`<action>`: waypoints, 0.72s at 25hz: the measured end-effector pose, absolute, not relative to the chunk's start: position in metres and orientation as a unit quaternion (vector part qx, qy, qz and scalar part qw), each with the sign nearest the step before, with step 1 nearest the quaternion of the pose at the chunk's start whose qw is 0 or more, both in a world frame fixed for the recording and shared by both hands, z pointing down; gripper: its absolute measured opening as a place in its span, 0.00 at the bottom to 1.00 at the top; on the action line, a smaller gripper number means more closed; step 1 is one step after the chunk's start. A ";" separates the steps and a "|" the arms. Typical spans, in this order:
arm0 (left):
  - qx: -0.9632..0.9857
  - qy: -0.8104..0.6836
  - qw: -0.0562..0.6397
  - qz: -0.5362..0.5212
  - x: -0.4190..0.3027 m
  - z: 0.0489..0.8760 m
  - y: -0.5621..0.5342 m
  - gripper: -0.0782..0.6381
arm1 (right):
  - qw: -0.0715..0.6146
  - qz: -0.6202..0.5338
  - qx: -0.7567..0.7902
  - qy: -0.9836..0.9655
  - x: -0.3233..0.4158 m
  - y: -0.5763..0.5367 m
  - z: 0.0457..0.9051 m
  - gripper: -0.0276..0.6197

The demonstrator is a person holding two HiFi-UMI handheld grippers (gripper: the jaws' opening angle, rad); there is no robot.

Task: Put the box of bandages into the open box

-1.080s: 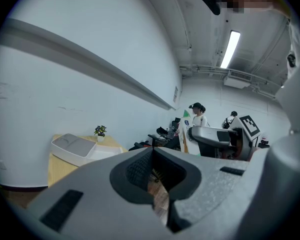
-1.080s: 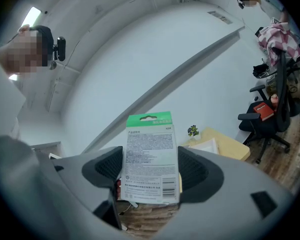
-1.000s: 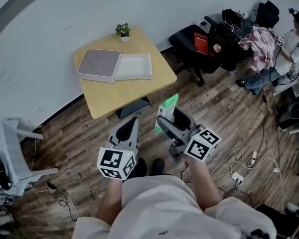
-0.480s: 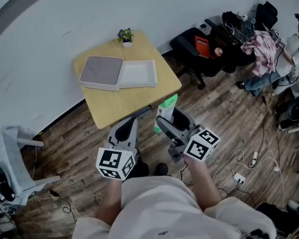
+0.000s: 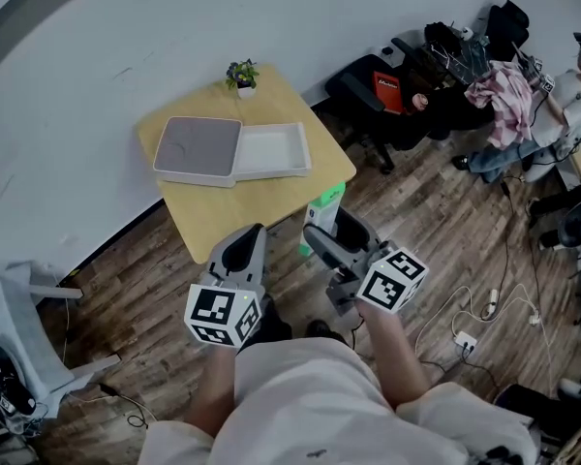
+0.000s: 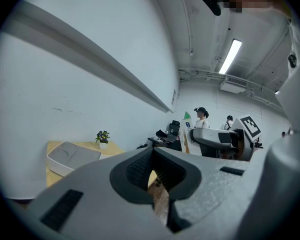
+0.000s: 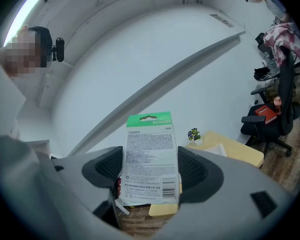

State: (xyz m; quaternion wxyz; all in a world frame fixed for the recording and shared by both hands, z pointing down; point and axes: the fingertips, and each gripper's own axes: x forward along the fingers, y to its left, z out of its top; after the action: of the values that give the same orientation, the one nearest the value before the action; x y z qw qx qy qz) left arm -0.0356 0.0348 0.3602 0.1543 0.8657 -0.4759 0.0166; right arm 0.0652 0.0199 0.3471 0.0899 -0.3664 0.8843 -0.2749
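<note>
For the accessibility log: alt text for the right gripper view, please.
The right tongs grip an upright box of bandages, green-topped, its printed back facing the camera. Behind it, a wooden table with a small potted plant stands by a white wall, and a black office chair is at the right.

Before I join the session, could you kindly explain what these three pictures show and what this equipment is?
There is no robot: a person holds a two-jaw tool in each hand. The overhead picture comes from a camera on the person's head, looking down at the left tool and right tool. The other two come from cameras riding on each tool, looking along its jaws. On the wooden table lie a shallow white open box, a grey lid beside it, and a small potted plant. The right tool holds a green-topped box of bandages upright between its jaws. The left tool's jaws are together, with nothing between them.
</note>
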 end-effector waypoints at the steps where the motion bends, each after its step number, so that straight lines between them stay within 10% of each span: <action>1: 0.867 -0.473 0.155 0.016 -0.038 0.361 0.033 0.11 | 0.089 -0.274 -0.369 0.883 0.063 0.019 0.348 0.59; 18: 0.871 -0.460 0.174 0.017 -0.066 0.373 0.014 0.11 | 0.053 -0.270 -0.401 0.874 0.038 -0.022 0.371 0.59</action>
State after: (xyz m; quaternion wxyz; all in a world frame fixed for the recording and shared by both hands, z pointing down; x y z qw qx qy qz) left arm -0.0659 0.0144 0.3730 0.1743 0.8707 -0.4596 0.0170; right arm 0.0379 -0.0221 0.3708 0.0530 -0.4013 0.8735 -0.2704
